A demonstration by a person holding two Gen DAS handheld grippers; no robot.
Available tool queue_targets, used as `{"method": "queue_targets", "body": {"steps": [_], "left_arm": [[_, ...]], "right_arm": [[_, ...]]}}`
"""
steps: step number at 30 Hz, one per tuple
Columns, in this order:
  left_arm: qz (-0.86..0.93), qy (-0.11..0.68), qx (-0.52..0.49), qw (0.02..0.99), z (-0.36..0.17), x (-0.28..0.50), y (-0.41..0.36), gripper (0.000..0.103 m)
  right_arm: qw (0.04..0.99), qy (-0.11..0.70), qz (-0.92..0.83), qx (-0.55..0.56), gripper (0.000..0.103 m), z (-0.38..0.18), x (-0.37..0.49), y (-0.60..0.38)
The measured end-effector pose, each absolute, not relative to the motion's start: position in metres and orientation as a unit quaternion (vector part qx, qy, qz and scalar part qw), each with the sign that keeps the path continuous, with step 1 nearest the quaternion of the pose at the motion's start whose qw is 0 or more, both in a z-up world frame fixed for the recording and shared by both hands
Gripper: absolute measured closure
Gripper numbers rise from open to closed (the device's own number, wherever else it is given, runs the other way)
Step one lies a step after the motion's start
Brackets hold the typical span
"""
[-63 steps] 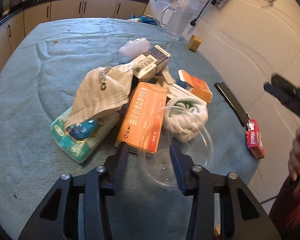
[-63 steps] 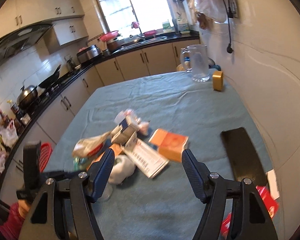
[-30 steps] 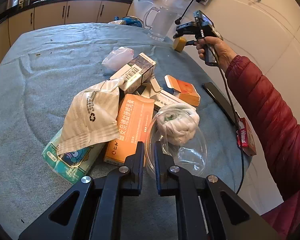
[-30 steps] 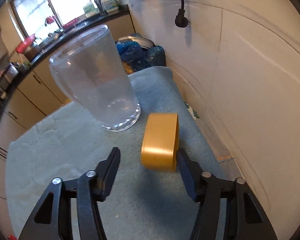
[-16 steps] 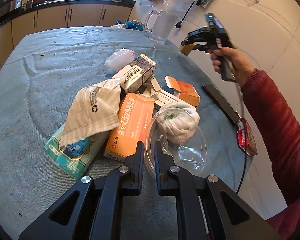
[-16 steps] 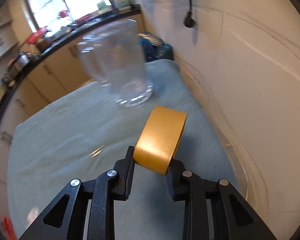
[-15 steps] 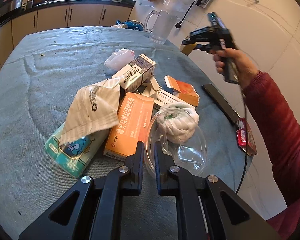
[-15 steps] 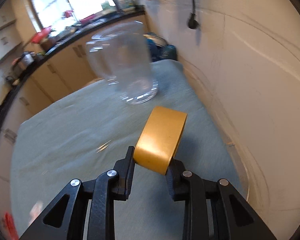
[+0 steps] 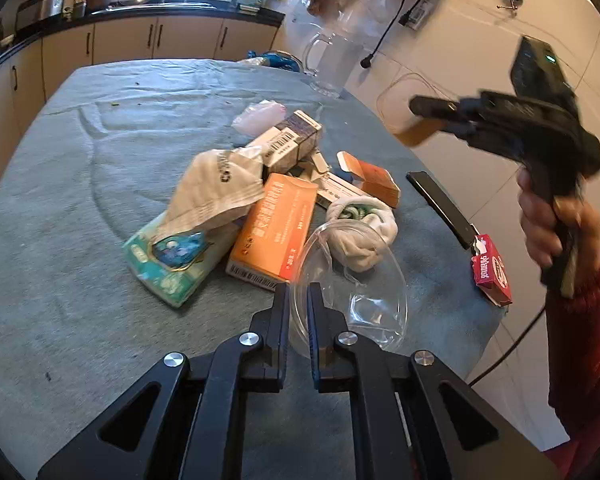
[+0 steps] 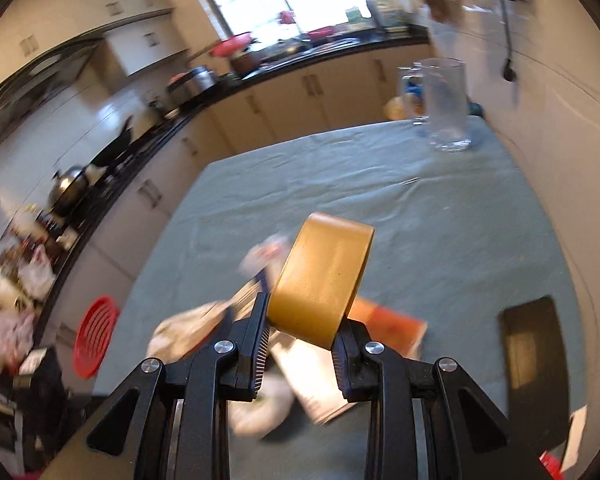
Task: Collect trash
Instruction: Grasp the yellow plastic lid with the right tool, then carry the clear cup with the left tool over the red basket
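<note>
**Tape roll joins the haul, pile still waiting**

Your right gripper [image 10: 303, 322] carries the yellow tape roll [image 10: 321, 276], fingers pinching its sides, raised over the surface [image 9: 60, 184] and angled downward. Your left gripper [image 9: 298, 300], also tilted down, pinches the clear plastic bag [image 9: 352, 280] at the pile's near edge. Boxes, wrappers and tissue pack [image 9: 168, 256] remain uncollected.

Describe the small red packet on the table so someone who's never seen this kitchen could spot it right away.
Start at the table with the grey-green cloth and find its edge beside the white tiled wall. There a long black flat object lies, and the small red packet sits just past its near end, apart from the central pile. It is the only red thing on the cloth.
</note>
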State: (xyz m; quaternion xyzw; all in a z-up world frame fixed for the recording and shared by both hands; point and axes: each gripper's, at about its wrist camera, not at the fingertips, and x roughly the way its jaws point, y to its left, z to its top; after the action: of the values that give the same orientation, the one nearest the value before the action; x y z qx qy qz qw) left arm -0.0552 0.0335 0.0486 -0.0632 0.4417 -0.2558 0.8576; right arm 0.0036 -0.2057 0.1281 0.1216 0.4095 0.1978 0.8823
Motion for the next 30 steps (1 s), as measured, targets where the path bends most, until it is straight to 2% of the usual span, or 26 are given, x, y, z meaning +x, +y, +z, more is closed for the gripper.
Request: {"method": "queue_targets", "body": {"steps": [15, 20, 25, 30], "left_arm": [[-0.223, 0.418, -0.094, 0.875, 0.062, -0.078, 0.078, 0.096], [-0.213, 0.442, -0.105, 0.865, 0.055, -0.074, 0.086, 0.095], [-0.206, 0.458, -0.141, 0.853, 0.043, -0.069, 0.106, 0.071], [-0.213, 0.453, -0.149, 0.853, 0.045, -0.078, 0.116, 0.070]], "right_arm": [[0.858, 0.416, 0.277, 0.115, 0.073, 0.116, -0.033, -0.141], [0.857, 0.415, 0.283, 0.115, 0.073, 0.115, -0.035, -0.134], [0.856, 0.418, 0.280, 0.120, 0.073, 0.111, -0.037, -0.136], [0.853, 0.424, 0.277, 0.125, 0.073, 0.106, -0.035, -0.140]]}}
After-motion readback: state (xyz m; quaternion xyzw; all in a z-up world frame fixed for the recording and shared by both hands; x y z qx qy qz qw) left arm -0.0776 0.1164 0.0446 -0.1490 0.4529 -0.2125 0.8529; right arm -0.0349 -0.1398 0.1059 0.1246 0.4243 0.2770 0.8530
